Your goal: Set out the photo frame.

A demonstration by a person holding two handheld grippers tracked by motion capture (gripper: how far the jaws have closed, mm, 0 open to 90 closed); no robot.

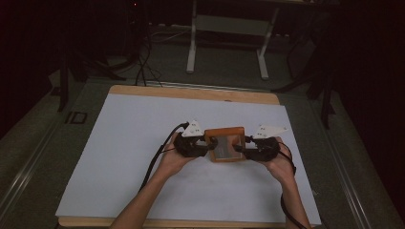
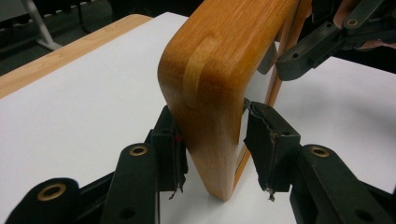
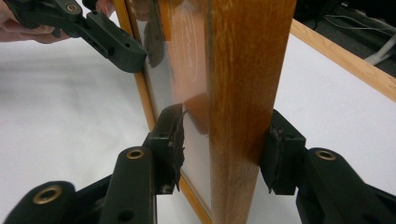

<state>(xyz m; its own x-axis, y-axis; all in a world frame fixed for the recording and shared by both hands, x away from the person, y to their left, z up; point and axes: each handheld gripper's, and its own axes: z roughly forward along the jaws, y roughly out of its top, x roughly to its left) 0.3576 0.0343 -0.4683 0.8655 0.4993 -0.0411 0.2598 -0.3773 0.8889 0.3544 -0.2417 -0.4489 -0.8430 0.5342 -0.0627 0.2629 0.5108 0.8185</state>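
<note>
Wooden frame point(image 1: 226, 143) stands between both tools, left tool point(image 1: 208, 144) and right tool point(image 1: 240, 147) clamped on opposite edges.

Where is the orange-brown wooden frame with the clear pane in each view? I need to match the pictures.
High view: the orange-brown wooden frame sits right of centre on the white sheet, between both hand-held grippers.
Left gripper view: its rounded corner rises at centre between the black jaws.
Right gripper view: its edge stands upright at centre, clear pane to the left.
Shared landmark: the white sheet under it.
</note>
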